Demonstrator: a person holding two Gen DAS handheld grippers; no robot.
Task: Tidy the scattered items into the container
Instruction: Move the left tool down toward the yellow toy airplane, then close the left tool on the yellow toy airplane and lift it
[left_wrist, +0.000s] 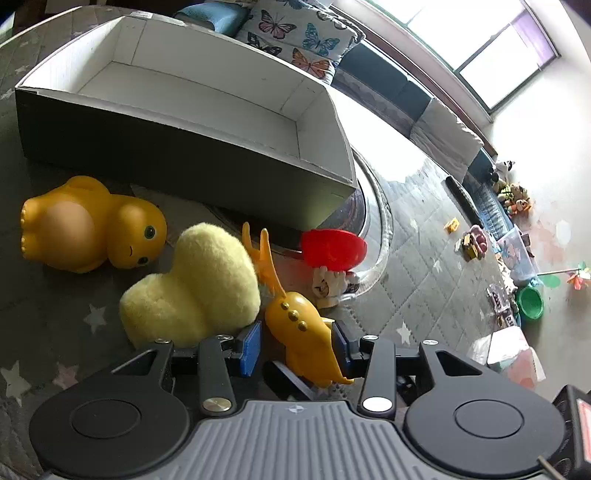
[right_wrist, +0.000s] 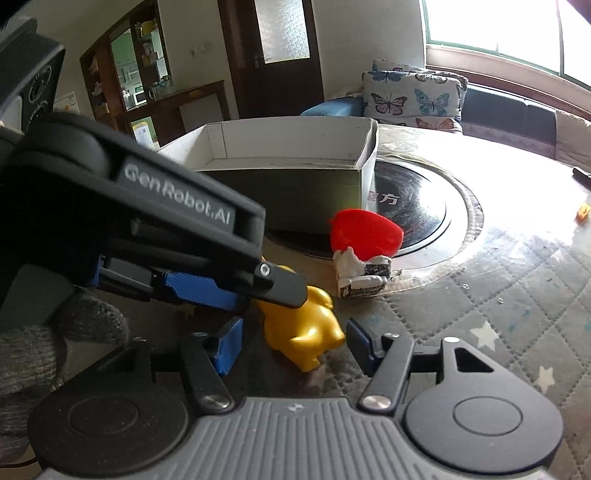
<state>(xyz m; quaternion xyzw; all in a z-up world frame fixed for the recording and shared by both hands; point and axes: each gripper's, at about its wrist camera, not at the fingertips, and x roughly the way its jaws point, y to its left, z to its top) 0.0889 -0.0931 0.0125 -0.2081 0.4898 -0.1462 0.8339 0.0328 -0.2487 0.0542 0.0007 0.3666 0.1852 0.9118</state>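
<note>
My left tool (left_wrist: 295, 345) has its fingers apart around the orange antlered toy (left_wrist: 303, 332), which lies on the quilted surface (left_wrist: 417, 266); the right-side pad seems to touch it, though I can't be sure. My right tool (right_wrist: 290, 345) is also spread, flanking the same toy from the other side. The white-lined box (left_wrist: 207, 110) sits just beyond, with the red bowl (left_wrist: 334, 247), plush duck (left_wrist: 195, 288) and orange dinosaur (left_wrist: 88, 225) outside it.

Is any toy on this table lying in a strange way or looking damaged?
Nothing looks damaged. The orange round toy lies tipped on its back, feet sideways, and the yellow plush lies flat. The red bowl rests tilted on a small white figure. The box holds nothing visible.
</note>
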